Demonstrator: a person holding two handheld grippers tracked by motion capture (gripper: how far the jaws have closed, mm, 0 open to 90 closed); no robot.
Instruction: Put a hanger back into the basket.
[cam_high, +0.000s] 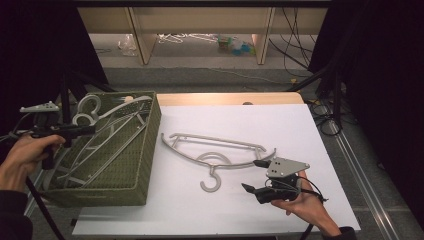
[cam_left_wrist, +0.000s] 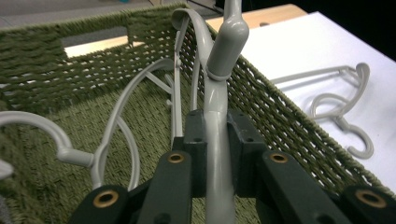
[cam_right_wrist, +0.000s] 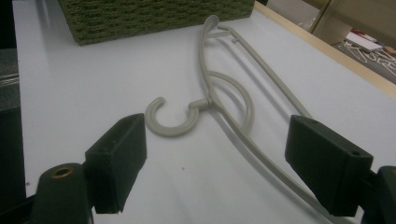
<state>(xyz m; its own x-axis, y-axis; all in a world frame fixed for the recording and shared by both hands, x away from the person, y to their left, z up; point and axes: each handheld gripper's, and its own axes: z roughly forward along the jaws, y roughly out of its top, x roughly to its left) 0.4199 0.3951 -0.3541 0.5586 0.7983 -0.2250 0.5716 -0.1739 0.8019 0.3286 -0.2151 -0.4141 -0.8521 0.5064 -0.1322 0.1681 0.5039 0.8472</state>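
Observation:
A green woven basket (cam_high: 148, 150) stands at the table's left with several grey plastic hangers (cam_high: 95, 160) in it. My left gripper (cam_high: 87, 130) reaches over the basket's near left rim, shut on one grey hanger (cam_left_wrist: 218, 140) just below its hook, the hanger slanting up out of the basket (cam_left_wrist: 93, 65). Another grey hanger (cam_high: 220, 140) lies flat on the white tabletop, hook toward me. My right gripper (cam_high: 252, 175) rests low near the table's front right, open, its jaws wide on either side of that hanger (cam_right_wrist: 204, 103) without touching it.
The white tabletop (cam_high: 260, 120) has a wooden far edge (cam_high: 225, 98). Cables (cam_high: 320, 110) run beside the table's right side. Beyond it are the floor and wooden shelf legs (cam_high: 142, 45). The basket's corner (cam_right_wrist: 154, 16) lies ahead of my right gripper.

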